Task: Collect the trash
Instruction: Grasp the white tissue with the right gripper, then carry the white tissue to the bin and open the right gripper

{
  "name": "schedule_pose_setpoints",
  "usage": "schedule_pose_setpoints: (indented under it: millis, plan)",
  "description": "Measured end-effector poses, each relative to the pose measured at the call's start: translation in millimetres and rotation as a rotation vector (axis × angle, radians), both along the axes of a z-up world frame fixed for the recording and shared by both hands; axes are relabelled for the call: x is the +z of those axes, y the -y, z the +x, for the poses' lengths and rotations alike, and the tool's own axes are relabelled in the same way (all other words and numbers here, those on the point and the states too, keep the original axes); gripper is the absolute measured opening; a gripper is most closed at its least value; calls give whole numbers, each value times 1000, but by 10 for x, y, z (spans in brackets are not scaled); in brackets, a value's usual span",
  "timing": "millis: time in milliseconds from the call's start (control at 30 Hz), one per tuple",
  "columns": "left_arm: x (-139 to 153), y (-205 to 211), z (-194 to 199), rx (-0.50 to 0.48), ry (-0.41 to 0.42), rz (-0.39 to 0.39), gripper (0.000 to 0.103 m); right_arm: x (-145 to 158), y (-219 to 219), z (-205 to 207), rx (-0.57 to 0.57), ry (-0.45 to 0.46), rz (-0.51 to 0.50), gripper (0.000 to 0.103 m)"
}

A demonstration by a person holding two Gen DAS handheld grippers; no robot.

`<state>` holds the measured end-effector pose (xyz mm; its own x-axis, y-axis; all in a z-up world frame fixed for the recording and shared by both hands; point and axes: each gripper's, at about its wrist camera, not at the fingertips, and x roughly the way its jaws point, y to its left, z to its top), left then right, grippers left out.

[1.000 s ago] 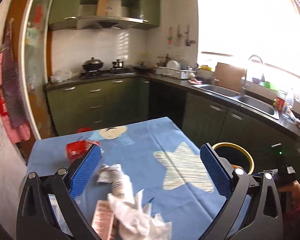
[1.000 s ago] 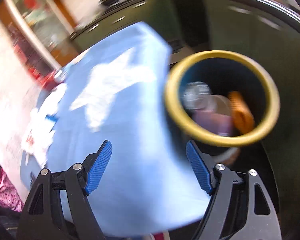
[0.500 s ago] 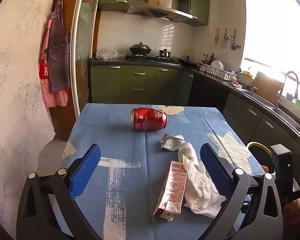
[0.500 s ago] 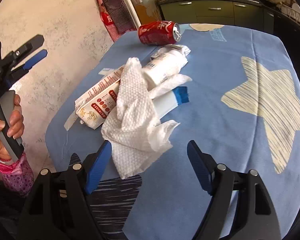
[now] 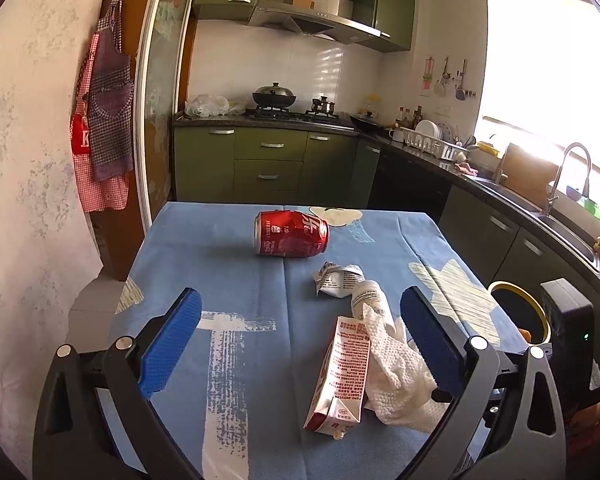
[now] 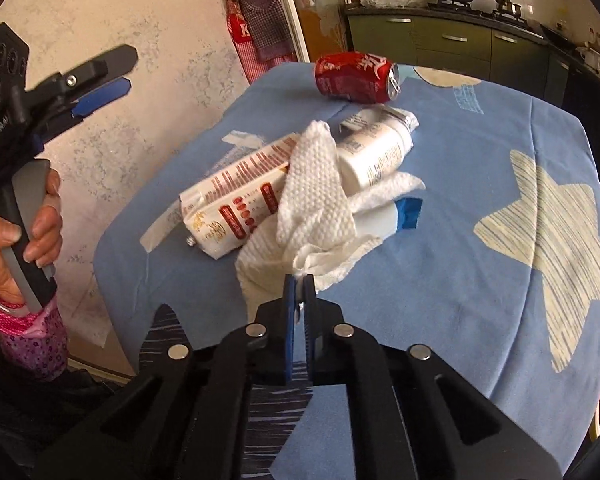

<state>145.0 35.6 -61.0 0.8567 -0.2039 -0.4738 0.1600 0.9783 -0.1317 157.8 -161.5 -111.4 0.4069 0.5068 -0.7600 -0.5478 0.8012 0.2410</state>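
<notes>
Right now my right gripper [image 6: 299,280] is clamped on the near corner of the paper towel [image 6: 316,200], draped across the carton [image 6: 236,200] and bottle [image 6: 376,152], probably to peel it away first. My left gripper [image 5: 300,344] hangs wide apart above the table [image 5: 220,264].

Home kitchen: green cabinets [image 5: 268,160], gas stove [image 5: 292,114] with pots, range hood [image 5: 312,24], sink [image 5: 556,216], dish rack [image 5: 432,146].
</notes>
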Motion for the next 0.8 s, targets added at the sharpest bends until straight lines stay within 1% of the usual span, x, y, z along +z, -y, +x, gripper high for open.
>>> schedule_pose_setpoints:
  millis: [167,433,633,800]
  plan:
    - [0,-1,-7,-2,-3,-1,98,312,-43,105,18,47,77,4]
    - [3,-2,-6,-7,-4,-1,98,970,69,273,6,154,209,3]
    - [-25,0,18,-13,-11,-1,98,1397,333,246,-49,254,251,3]
    - [-54,25,34,-21,-19,-3,98,1573,613,156,-119,308,243,3]
